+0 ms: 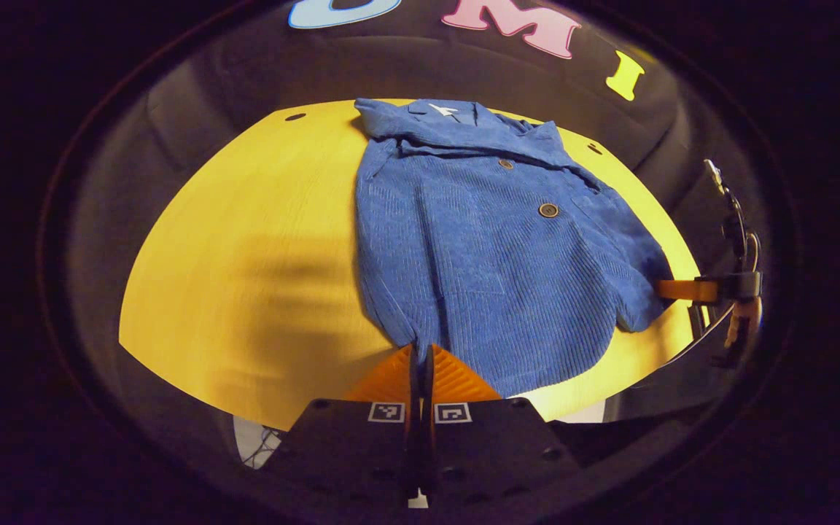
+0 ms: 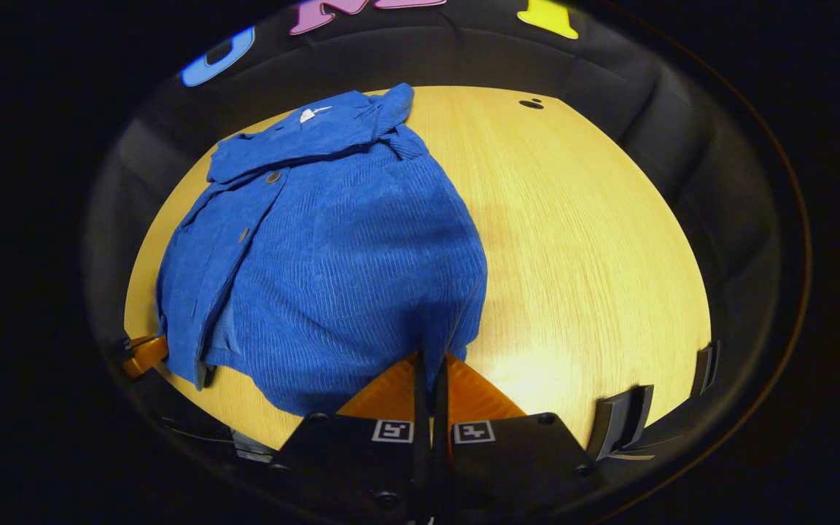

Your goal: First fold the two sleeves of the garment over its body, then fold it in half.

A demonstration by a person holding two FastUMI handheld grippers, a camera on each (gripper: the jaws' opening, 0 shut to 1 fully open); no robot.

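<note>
Pinching the near hem with both claws. My left claw [image 1: 421, 357] has its fingers pressed together on the jacket's [image 1: 493, 248] bottom edge at its near left corner. My right claw [image 2: 431, 364] is likewise clamped on the hem at the near right corner. In the left gripper view the right claw [image 1: 682, 290] shows at the far right, its fingers meeting the jacket's edge. In the right gripper view the left claw [image 2: 144, 352] shows at the left, touching the cloth. Blue corduroy jacket lies flat, front up, on the yellow wooden surface [image 1: 245, 255], collar [image 1: 456, 120] at the far end, two buttons [image 1: 548, 210] visible. Sleeves look folded in over the body. Right half of the surface [image 2: 595, 240] is bare wood.
</note>
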